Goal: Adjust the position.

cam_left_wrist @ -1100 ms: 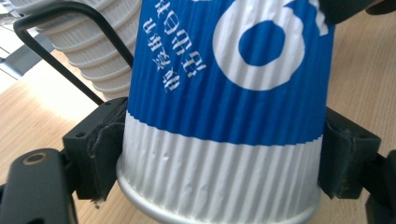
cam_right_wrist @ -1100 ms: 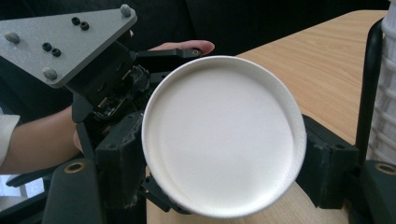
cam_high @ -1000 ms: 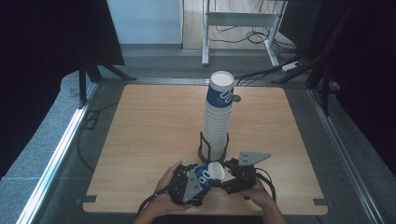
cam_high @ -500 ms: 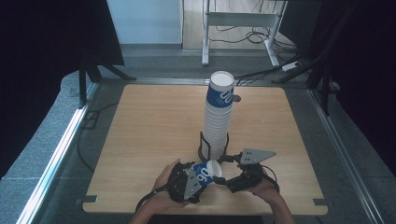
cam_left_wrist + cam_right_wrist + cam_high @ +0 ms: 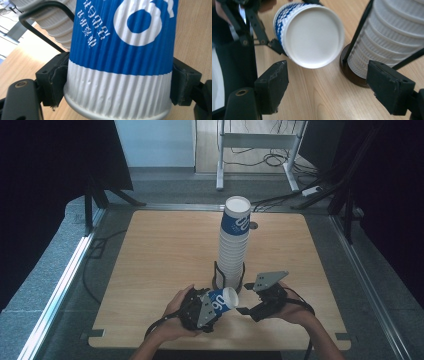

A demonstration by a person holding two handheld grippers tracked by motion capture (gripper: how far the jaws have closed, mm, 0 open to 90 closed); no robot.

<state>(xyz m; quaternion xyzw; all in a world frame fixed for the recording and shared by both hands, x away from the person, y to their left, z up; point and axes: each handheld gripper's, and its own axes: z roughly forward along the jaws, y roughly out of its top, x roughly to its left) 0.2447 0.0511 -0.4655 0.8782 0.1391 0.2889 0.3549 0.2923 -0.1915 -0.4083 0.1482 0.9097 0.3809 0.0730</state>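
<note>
The left hand-held gripper point(image 5: 216, 304) is clamping a blue-and-white paper cup point(image 5: 221, 300) by its ribbed wall near the base, holding it tipped sideways above the surface point(image 5: 150, 270) at about six o'clock, its closed white end pointing toward three o'clock. The right hand-held gripper point(image 5: 243, 310) is sitting just beside that end, its jaws having just been opening, now standing wide with nothing between them. The tall stack of cups point(image 5: 233, 245) in its black wire holder point(image 5: 216, 276) is standing just beyond, toward twelve o'clock.

lab, black curtains point(image 5: 60, 160) (floor cables point(image 5: 272, 157))
</note>
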